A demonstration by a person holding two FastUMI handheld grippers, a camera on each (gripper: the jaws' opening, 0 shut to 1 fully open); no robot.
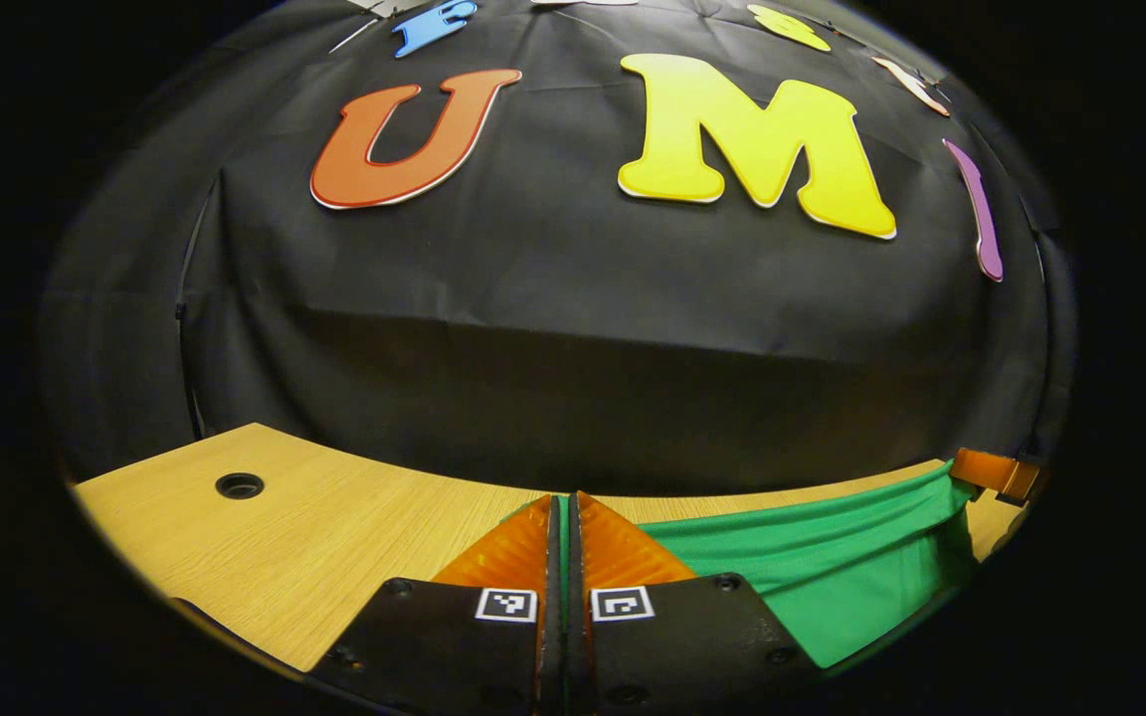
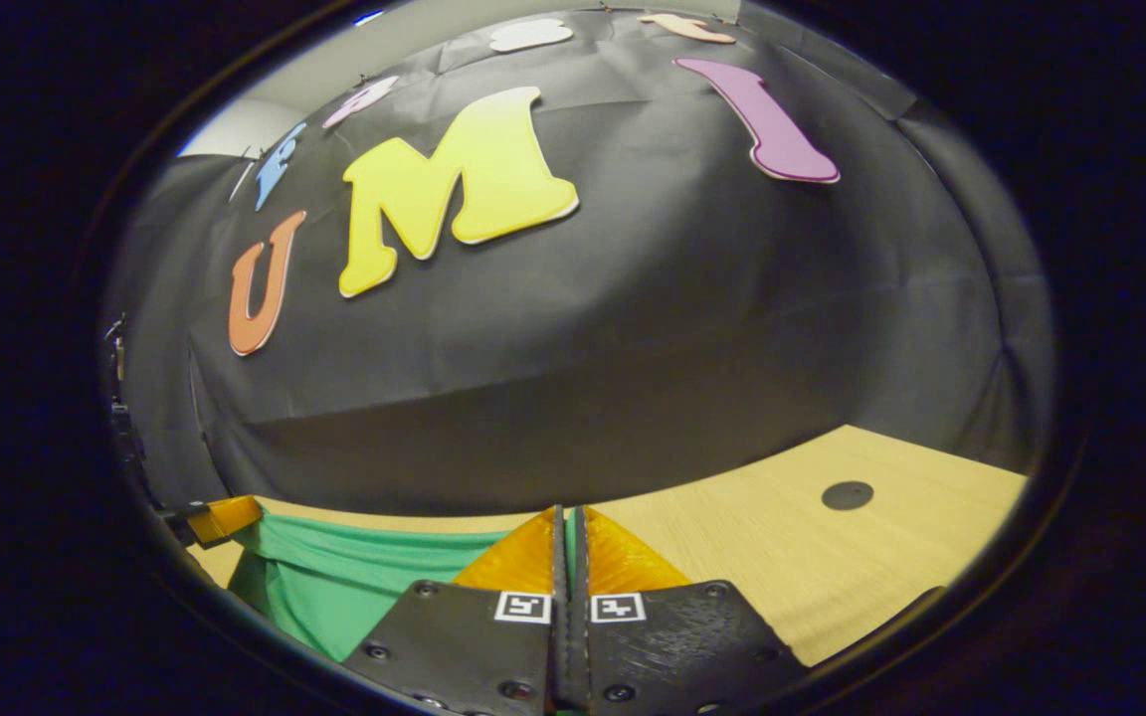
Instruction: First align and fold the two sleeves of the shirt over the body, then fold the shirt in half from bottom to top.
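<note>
Green knit-fabric shirt point(image 1: 832, 567) is pinched at both ends and hangs stretched between the two grippers, above the light wood-grain table point(image 1: 314, 517). Left gripper view, nearest first: left gripper point(image 1: 565, 527) has its fingers pressed together with a thin strip of green cloth showing in the slit between them, so it is clamped on the shirt edge. From there the cloth runs off to the right as a taut band with a folded upper edge, ending at the right gripper point(image 1: 996, 475), seen small at the far right rim. Right gripper view mirrors this: right gripper point(image 2: 569, 542) fingers are closed tight, green showing between them, and the shirt point(image 2: 344, 587) spans left to the left gripper point(image 2: 220, 517) at the left rim. Cannot tell from either view how much of the shirt touches the table below. Beyond the shirt, the tabletop has a round cable hole point(image 1: 240, 485) on the left side and a dark round cap point(image 2: 848, 494) on the right side. Farthest back, black cloth booth wall point(image 1: 573, 328) drapes down to the table's rear edge.
</note>
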